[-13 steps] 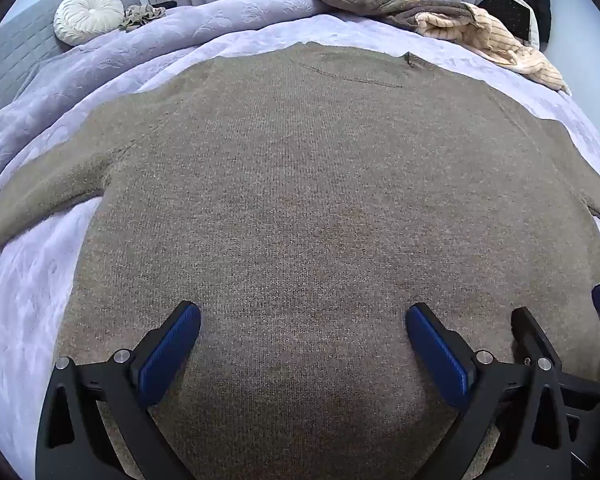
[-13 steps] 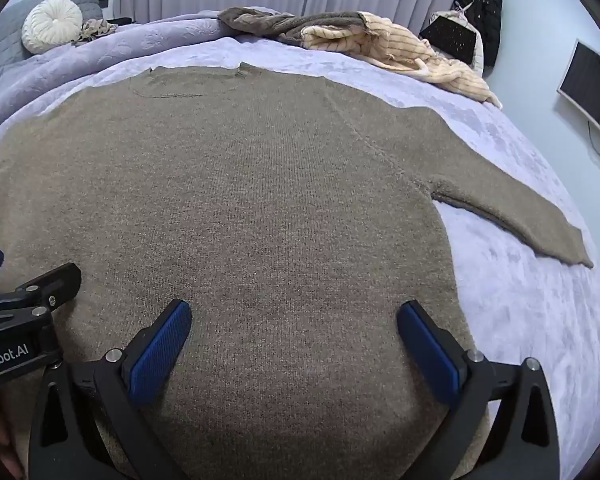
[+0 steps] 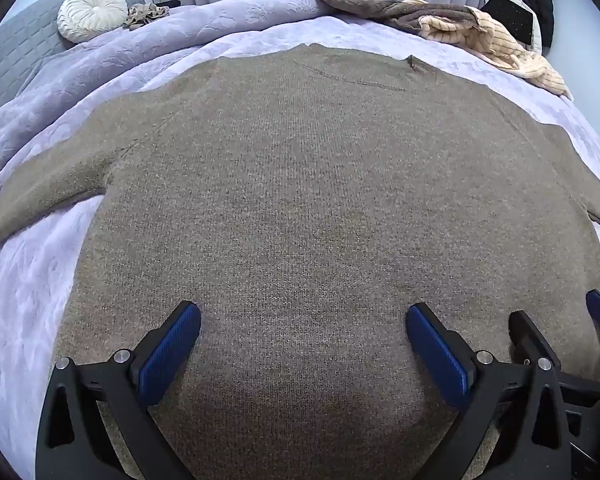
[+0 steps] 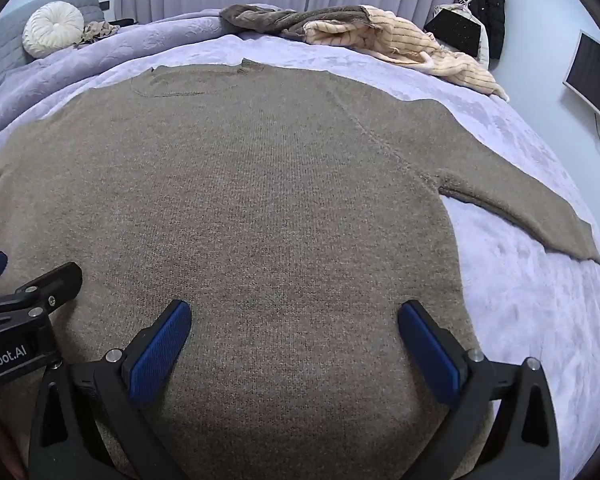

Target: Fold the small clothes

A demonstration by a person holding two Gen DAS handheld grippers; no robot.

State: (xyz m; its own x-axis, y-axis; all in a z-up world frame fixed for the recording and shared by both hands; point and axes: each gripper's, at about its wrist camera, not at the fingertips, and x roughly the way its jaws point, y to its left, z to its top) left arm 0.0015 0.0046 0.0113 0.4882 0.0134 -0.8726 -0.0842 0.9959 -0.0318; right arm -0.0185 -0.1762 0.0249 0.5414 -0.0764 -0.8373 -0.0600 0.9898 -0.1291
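A brown knitted sweater (image 3: 320, 200) (image 4: 240, 200) lies flat on a lilac bedspread, neck at the far side, both sleeves spread outward. Its right sleeve (image 4: 540, 204) ends near the bed's right edge; its left sleeve (image 3: 40, 196) runs off the left. My left gripper (image 3: 303, 320) hovers open over the lower hem area, nothing between its blue pads. My right gripper (image 4: 294, 316) is open beside it, above the lower right part of the sweater. Each gripper shows at the edge of the other's view.
A heap of brown and cream striped clothes (image 4: 380, 32) lies at the far side of the bed. A round white cushion (image 3: 92, 12) rests on a grey sofa at the far left. A screen (image 4: 592, 76) and hanging dark garments (image 4: 480, 12) stand at the right.
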